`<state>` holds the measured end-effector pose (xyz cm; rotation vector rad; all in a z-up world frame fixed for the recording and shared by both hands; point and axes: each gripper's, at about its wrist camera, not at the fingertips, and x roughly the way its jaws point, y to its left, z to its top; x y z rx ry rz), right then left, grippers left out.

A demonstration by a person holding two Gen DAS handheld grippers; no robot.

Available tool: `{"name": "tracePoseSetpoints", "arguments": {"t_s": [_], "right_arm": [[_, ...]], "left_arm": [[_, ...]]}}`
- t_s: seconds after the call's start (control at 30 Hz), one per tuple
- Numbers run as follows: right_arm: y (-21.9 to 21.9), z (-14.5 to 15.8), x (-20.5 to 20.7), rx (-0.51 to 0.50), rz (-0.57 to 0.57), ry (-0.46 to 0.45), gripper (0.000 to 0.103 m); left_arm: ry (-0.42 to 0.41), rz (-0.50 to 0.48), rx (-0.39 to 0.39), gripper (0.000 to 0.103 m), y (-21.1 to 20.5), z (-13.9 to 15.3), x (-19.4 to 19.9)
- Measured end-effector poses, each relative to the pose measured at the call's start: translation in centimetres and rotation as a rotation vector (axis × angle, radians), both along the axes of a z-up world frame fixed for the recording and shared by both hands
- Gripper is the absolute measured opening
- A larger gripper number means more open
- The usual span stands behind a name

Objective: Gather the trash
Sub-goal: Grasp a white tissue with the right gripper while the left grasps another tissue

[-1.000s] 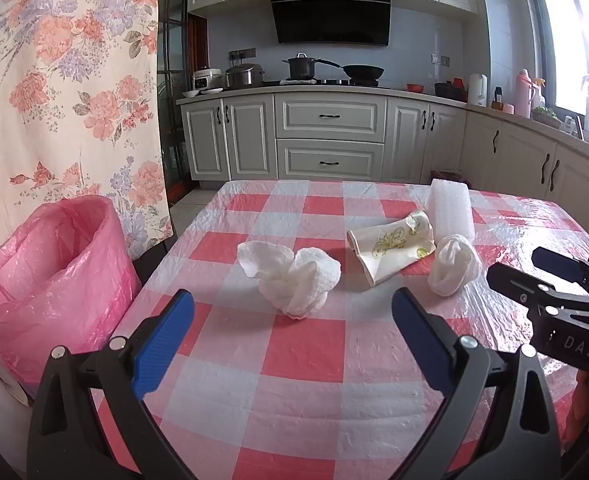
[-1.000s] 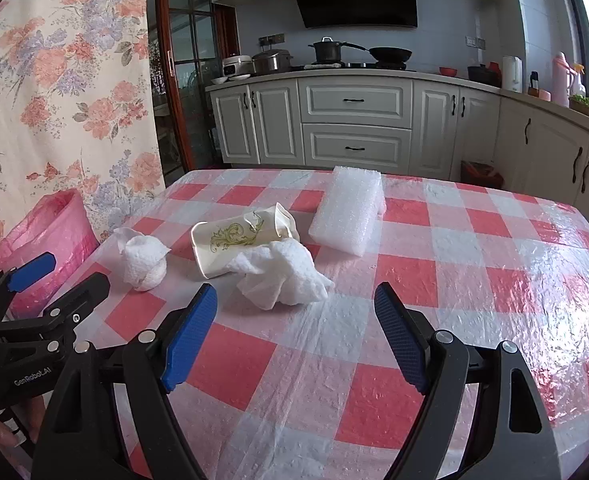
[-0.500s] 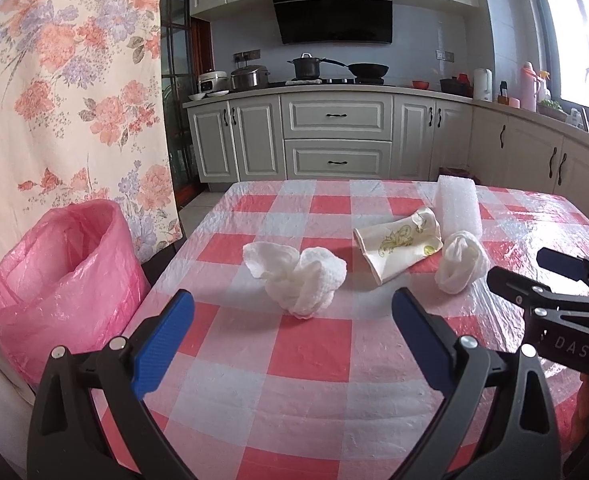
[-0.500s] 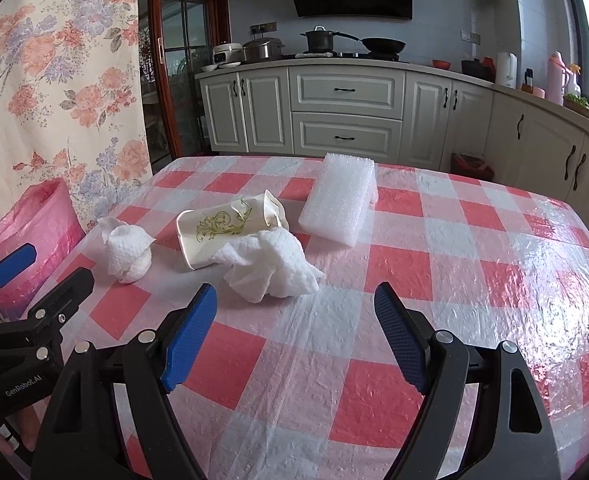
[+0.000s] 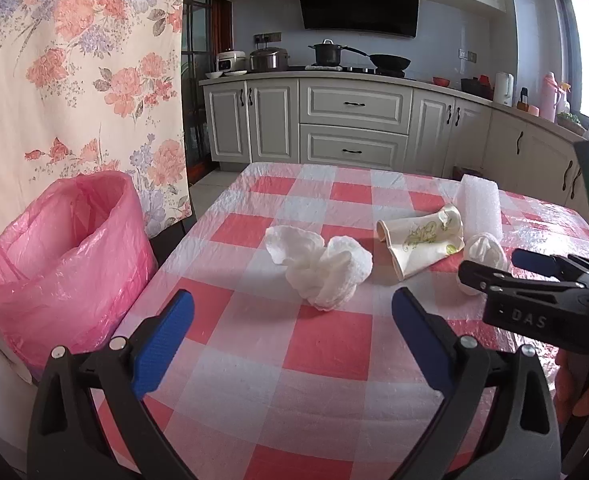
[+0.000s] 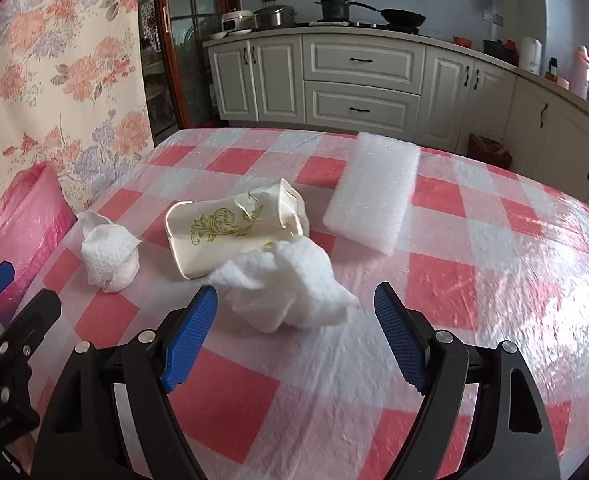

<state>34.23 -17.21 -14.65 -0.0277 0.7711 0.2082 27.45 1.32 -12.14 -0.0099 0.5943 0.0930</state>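
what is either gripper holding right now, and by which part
Nothing. The left gripper and right gripper are both open; the crumpled tissue lies ungripped ahead of the right one.

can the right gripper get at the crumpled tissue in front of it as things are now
Probably yes. The right gripper stands open with the crumpled tissue just ahead of its fingertips and nothing between them; the crushed paper cup lies behind it.
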Motion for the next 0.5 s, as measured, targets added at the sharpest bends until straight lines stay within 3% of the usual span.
{"name": "tracePoseSetpoints", "arguments": {"t_s": [0.1,0.13,0.17,0.33,0.5], "right_arm": [[0.4,-0.1,0.7,-0.02,0.004,0.005,0.076],[0.4,-0.2,0.7,-0.02,0.005,0.013,0.07],[0.3,-0.2,0.8,-0.017,-0.001,0.018,0.057],[-0.5,0.2,0.5,0.016,-0.022,-0.007,0.031],[-1.0,0.8,-0.2,0.032,-0.034,-0.055,0.024]], "left_arm": [[0.014,0.001,-0.004,0.096,0.1,-0.2,0.3],[0.023,0.002,-0.007,0.096,0.2,-0.2,0.4],[0.034,0.005,-0.008,0.096,0.2,-0.3,0.6],[0.055,0.002,-0.004,0.095,0.1,-0.6,0.9],[0.053,-0.012,-0.03,0.093,0.3,-0.7,1.3]]}}
